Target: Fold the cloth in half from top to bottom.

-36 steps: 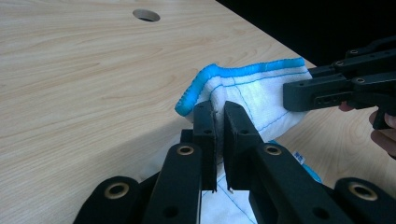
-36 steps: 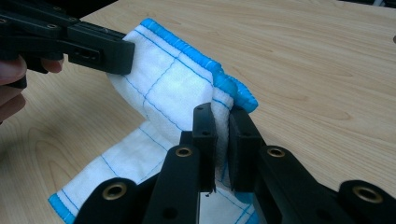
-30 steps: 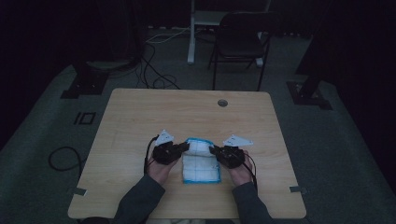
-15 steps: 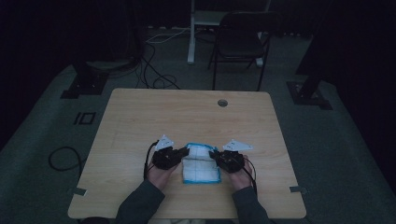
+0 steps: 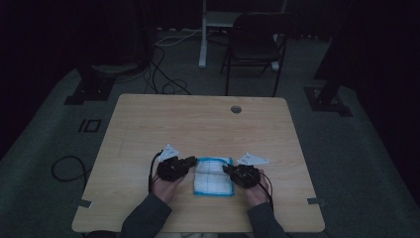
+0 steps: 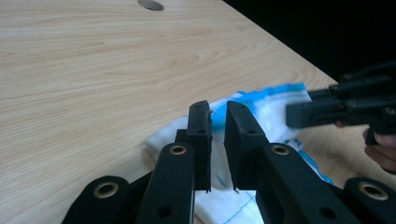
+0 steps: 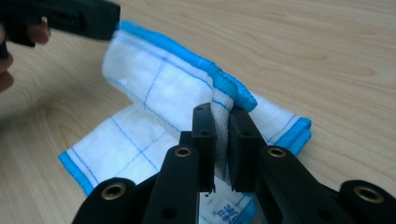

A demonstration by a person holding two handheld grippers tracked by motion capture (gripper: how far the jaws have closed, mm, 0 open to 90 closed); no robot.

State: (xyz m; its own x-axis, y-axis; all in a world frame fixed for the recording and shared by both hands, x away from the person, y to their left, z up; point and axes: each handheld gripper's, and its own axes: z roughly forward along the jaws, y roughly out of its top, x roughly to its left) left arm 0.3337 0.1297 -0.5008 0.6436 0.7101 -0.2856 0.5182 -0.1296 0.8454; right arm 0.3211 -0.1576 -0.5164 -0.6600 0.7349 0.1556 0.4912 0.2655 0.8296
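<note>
High view: a white folded cloth with blue edging and thin blue grid lines (image 5: 214, 176) lies on the light wooden tabletop (image 5: 198, 124), near its front edge, between the two hands. The left tool (image 5: 190, 162) sits at the cloth's left edge and the right tool (image 5: 229, 170) at its right edge. Left gripper view: the left tool (image 6: 218, 109) has a narrow gap between its pads, which have just been opening; the cloth (image 6: 261, 107) lies beyond and below them, not pressed. Right gripper view: the right tool (image 7: 222, 114) is clamped on a raised fold of the cloth (image 7: 154, 88), the fabric pinched between both pads.
</note>
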